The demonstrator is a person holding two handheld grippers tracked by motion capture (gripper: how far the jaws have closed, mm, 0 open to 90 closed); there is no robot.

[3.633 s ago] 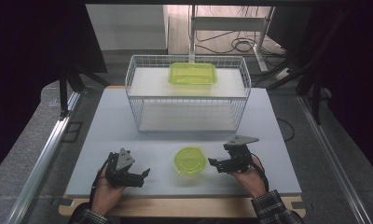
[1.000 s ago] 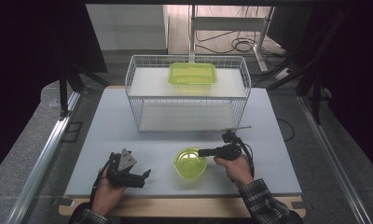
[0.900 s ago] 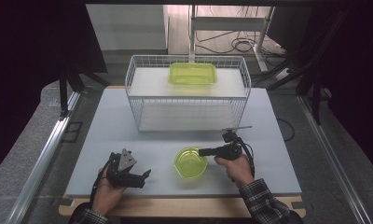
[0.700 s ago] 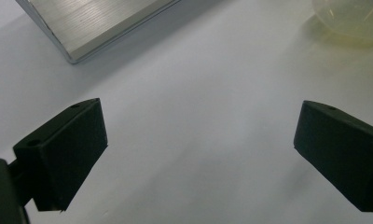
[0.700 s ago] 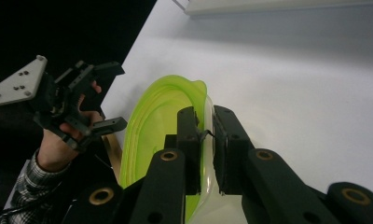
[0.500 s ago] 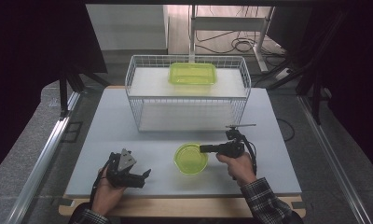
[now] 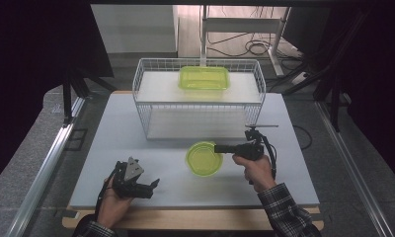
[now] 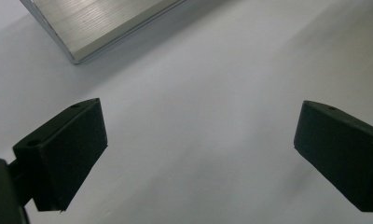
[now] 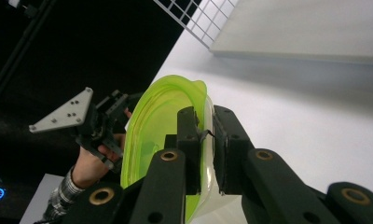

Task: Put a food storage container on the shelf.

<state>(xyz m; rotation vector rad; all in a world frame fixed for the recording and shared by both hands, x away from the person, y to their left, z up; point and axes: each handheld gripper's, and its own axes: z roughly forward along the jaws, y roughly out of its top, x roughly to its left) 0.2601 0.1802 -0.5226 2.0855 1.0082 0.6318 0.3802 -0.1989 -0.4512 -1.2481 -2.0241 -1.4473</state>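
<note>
Right tongs (image 9: 205,140) pinch the green bowl (image 9: 161,135) rim, seen close; left tongs (image 8: 198,154) gape over bare table (image 8: 212,93)

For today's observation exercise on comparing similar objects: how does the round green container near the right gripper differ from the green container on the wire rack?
The round green container is circular; the rectangular green container has rounded corners. The round one is clamped at its rim by the right gripper above the white table; the rectangular one rests untouched on the shelf of the wire rack. Both are translucent yellow-green plastic.
</note>
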